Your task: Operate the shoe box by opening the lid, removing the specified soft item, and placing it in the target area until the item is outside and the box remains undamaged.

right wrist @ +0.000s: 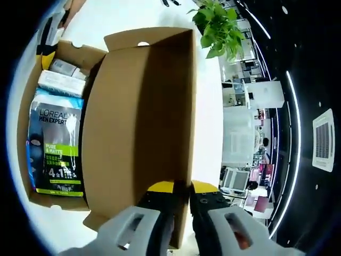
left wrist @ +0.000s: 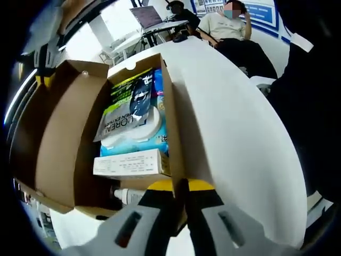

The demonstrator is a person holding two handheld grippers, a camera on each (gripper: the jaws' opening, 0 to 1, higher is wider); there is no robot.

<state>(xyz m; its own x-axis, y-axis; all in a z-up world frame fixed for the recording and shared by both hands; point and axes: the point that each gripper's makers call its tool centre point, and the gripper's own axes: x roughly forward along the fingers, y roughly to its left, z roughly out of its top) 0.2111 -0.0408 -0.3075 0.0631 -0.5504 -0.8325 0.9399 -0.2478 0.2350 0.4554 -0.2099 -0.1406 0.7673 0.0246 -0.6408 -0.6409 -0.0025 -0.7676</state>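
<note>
1. The shoe box (left wrist: 58,138) stands open on a white table (left wrist: 240,133), its lid (right wrist: 138,117) swung up and back.
2. In the left gripper view, the left gripper (left wrist: 181,200) has its yellow-tipped jaws pinched on the box's side wall, one jaw on each face of the cardboard.
3. In the right gripper view, the right gripper (right wrist: 181,200) has its jaws clamped on the free edge of the raised lid.
4. Inside the box lies a soft L'Oreal Men Expert pack (left wrist: 136,114), blue and green, flat on the bottom.
5. A white carton (left wrist: 130,162) lies just beside the pack, toward the left gripper, and a small white bottle (left wrist: 125,196) sits past it.
6. A potted plant (right wrist: 218,26) stands beyond the lid.
7. A seated person (left wrist: 229,26) is at the table's far end.
</note>
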